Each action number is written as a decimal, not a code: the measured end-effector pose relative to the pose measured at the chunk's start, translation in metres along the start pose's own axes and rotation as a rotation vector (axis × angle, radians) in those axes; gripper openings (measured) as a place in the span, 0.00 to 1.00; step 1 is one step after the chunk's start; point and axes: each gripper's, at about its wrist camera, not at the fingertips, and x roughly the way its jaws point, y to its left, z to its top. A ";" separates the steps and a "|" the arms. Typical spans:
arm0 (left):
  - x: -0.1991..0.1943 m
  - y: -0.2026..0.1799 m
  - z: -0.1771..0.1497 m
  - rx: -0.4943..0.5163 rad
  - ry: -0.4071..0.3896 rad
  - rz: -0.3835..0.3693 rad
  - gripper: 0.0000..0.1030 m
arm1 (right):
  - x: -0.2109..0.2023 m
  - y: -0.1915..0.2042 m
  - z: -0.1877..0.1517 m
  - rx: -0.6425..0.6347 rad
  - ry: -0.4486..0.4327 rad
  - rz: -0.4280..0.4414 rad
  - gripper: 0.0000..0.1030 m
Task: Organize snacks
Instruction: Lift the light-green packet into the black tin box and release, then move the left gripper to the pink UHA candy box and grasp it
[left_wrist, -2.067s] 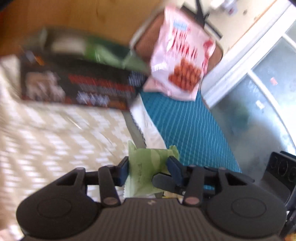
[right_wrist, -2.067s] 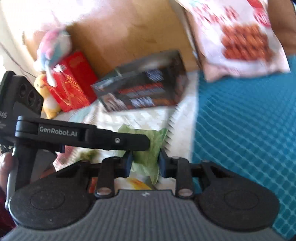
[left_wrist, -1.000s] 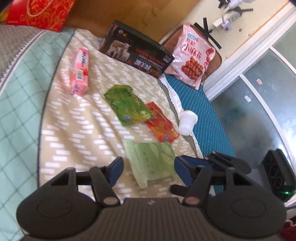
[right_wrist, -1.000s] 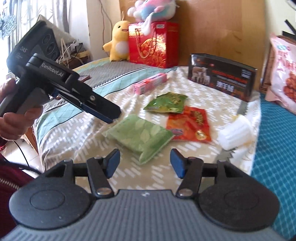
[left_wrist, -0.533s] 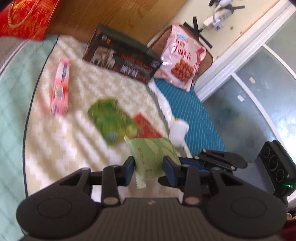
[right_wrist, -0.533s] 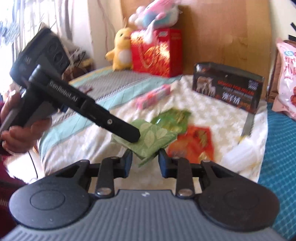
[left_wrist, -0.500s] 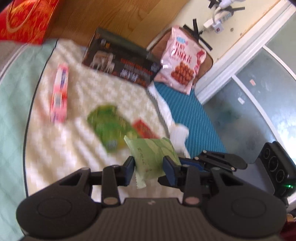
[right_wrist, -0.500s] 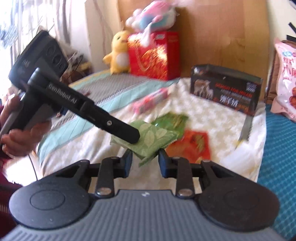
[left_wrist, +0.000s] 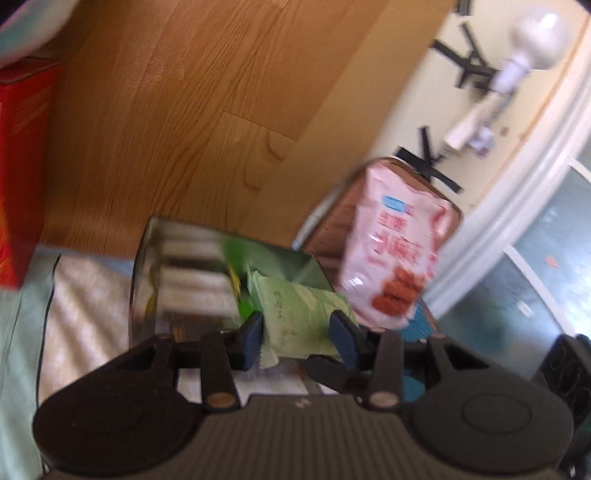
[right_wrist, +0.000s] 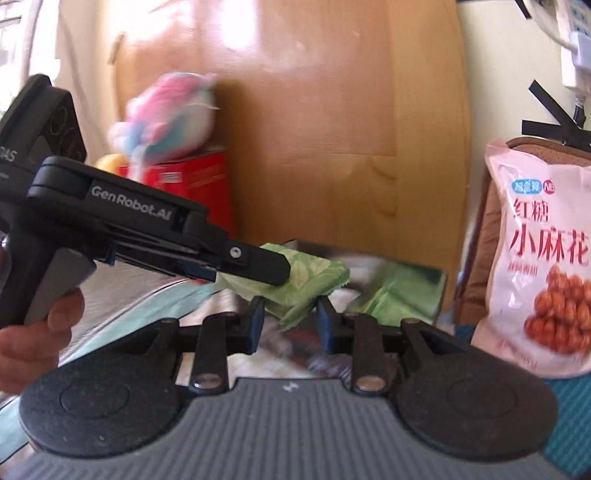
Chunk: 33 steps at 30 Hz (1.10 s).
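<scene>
A pale green leaf-print snack packet (left_wrist: 295, 314) hangs in the air, gripped from two sides. My left gripper (left_wrist: 297, 332) has the packet between its blue pads, which still press on it while its jaws are opening. In the right wrist view my right gripper (right_wrist: 290, 317) is shut on the packet's (right_wrist: 306, 284) near corner, and the left gripper's finger (right_wrist: 255, 264) clamps its far side. Just beyond stands an open box (left_wrist: 177, 266) with a shiny lining, and more green packets (right_wrist: 402, 291) lie inside it.
A large pink snack bag (right_wrist: 535, 240) leans upright to the right of the box. A red gift box (right_wrist: 192, 181) with a plush toy (right_wrist: 173, 122) on top stands to the left against the wooden headboard (left_wrist: 184, 110). A person's hand (right_wrist: 33, 332) holds the left gripper's handle.
Both grippers closed on the green packet, lifted it off the bedspread and carried it up the bed. It now hangs at the open box by the headboard.
</scene>
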 end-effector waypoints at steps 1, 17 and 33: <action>0.011 0.003 0.005 -0.001 0.004 0.011 0.40 | 0.012 -0.003 0.002 0.006 0.007 -0.027 0.34; -0.084 0.096 -0.042 -0.198 -0.072 0.090 0.61 | -0.008 0.050 -0.035 0.132 0.153 0.204 0.74; -0.128 0.088 -0.144 -0.248 -0.049 0.071 0.61 | -0.043 0.123 -0.097 -0.172 0.336 0.393 0.27</action>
